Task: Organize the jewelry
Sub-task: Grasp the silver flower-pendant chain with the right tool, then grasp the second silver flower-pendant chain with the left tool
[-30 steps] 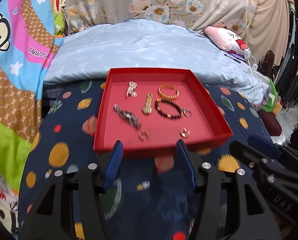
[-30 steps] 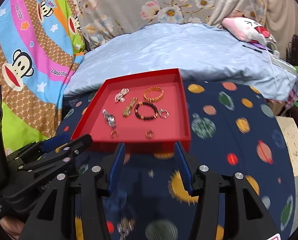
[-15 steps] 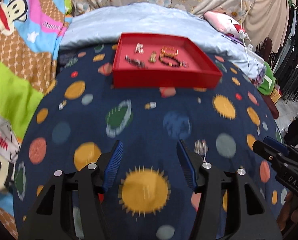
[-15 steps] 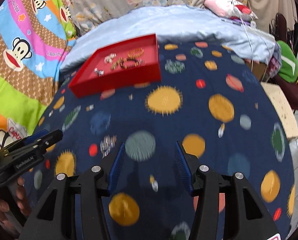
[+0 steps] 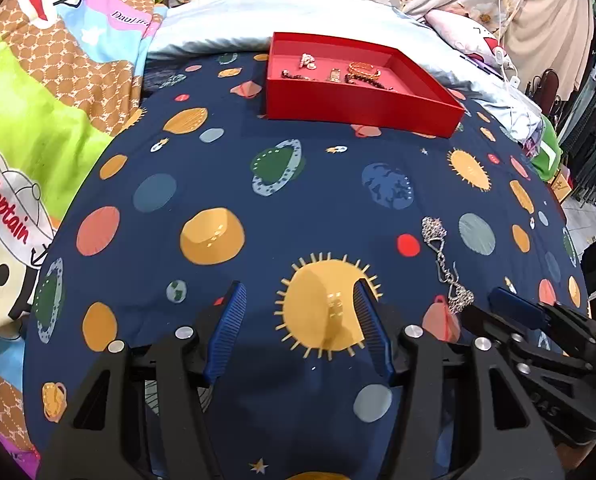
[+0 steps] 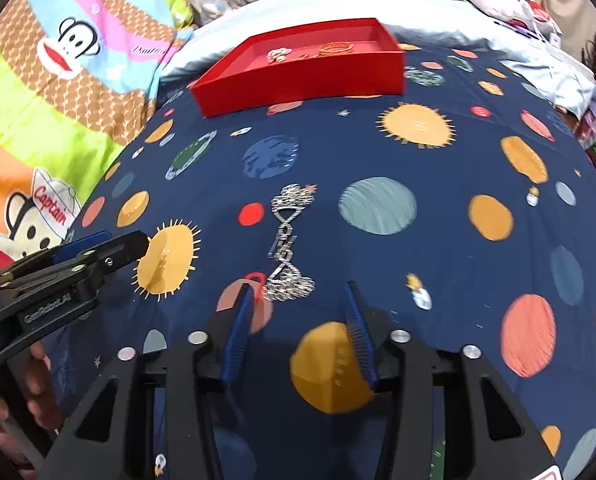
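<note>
Two grippers over a planet-print bedspread. Red tray at far edge holds bracelets and small pieces. Left gripper: fingers spread, empty, above a yellow sun print. Right gripper: fingers spread, empty, tips just short of a silver necklace lying loose on the bedspread, well apart from tray.

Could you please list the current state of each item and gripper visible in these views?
Red tray: open-topped, on the planet-print blanket, holding several jewelry pieces.
Silver necklace: loose on the blanket, outside the tray, ungrasped.
Gold bangle: lying inside the tray.
Right gripper: open, empty, just short of the necklace.
Left gripper: open, empty, over the blanket.
</note>
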Action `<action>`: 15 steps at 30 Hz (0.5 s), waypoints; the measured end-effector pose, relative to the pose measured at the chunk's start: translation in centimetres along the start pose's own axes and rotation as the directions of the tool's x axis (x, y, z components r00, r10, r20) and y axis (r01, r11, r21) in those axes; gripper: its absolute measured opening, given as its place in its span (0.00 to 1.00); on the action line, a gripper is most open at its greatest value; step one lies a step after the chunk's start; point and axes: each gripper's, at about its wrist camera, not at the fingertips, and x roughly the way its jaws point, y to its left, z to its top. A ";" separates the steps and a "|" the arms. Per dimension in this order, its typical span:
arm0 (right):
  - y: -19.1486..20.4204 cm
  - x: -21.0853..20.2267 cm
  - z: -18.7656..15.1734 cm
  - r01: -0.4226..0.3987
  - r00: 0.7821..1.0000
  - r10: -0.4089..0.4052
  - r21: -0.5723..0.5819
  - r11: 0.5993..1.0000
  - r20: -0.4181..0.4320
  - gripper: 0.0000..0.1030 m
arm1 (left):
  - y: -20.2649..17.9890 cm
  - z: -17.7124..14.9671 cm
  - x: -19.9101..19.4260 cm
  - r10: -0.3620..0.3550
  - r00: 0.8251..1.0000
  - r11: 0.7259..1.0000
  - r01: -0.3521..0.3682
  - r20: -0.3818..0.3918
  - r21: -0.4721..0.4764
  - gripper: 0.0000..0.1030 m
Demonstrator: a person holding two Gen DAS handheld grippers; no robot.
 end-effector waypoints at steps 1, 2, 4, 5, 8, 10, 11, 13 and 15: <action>0.3 0.3 0.2 0.006 1.000 -0.006 -0.011 1.000 0.001 0.39 | 0.2 -0.1 0.0 0.000 1.000 1.000 0.000 -0.001 -0.003 0.52; 0.5 0.4 0.3 0.015 1.000 -0.014 -0.021 1.000 0.006 0.36 | 0.3 -0.2 -0.1 0.000 1.000 1.000 0.000 -0.002 -0.006 0.52; 0.7 0.7 0.8 0.011 1.000 -0.011 -0.033 0.999 0.005 0.30 | 0.4 -0.2 -0.1 -0.002 1.000 1.000 0.002 -0.004 -0.011 0.52; 0.8 0.8 1.0 0.007 1.000 -0.007 -0.031 1.000 0.005 0.28 | 0.5 -0.3 -0.1 -0.004 1.000 1.000 0.004 -0.003 -0.012 0.52; 0.8 1.2 1.6 0.000 1.000 0.000 -0.020 1.000 0.003 0.19 | 0.5 -0.2 -0.2 -0.008 1.000 1.000 0.008 -0.002 -0.010 0.52; 0.7 1.3 1.9 -0.010 1.000 0.010 -0.012 1.000 0.001 0.13 | 0.5 -0.2 -0.2 -0.011 1.000 1.000 0.011 -0.003 -0.010 0.52; 0.8 1.4 2.0 -0.008 1.000 0.008 -0.010 1.000 0.003 0.10 | 0.5 -0.2 -0.1 -0.013 1.000 1.000 0.013 -0.005 -0.011 0.52; 0.8 1.4 2.2 -0.007 1.000 0.007 -0.011 1.000 0.003 0.05 | 0.5 -0.1 0.0 -0.014 1.000 1.000 0.014 -0.007 -0.013 0.52; 0.8 1.3 2.2 -0.006 1.000 0.006 -0.012 1.000 0.005 0.00 | 0.5 -0.1 0.0 -0.016 1.000 1.000 0.016 -0.009 -0.014 0.52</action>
